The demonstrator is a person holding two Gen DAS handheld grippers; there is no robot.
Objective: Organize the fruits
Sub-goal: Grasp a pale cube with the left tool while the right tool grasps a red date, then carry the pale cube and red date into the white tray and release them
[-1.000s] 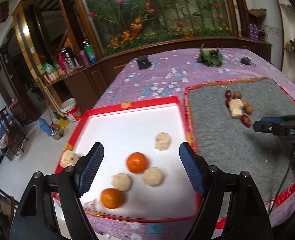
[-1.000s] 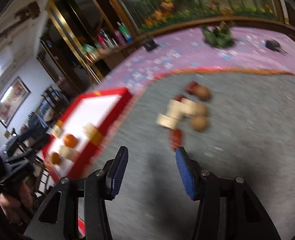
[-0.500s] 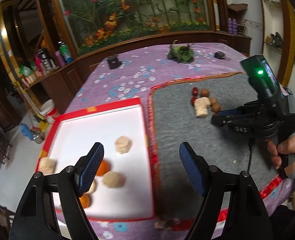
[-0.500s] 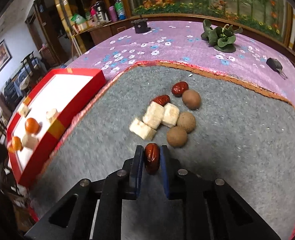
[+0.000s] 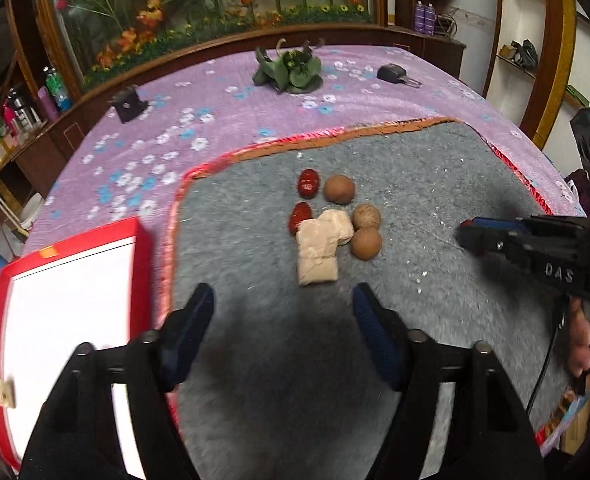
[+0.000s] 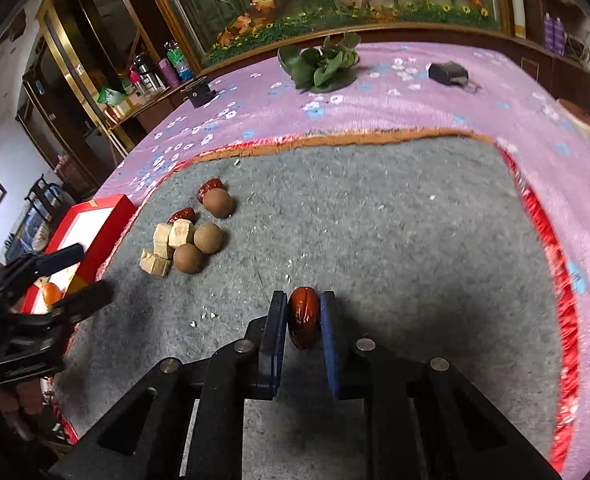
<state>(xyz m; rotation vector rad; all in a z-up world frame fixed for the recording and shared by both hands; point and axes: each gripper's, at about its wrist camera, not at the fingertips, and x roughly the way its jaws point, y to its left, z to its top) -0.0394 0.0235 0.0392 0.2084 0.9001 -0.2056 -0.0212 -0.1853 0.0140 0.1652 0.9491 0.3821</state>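
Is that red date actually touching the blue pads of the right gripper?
Touching. The right wrist view shows the red date squeezed between both blue pads of the right gripper, no gap on either side.

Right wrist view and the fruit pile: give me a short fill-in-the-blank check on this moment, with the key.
1. The right gripper is shut on a red ____.
2. Beside the tan blocks on the grey mat lie ____ round brown fruits.
3. Between the pads of the left gripper there is ____.
4. The white tray has a ____ rim.

Missing words: date; three; nothing; red
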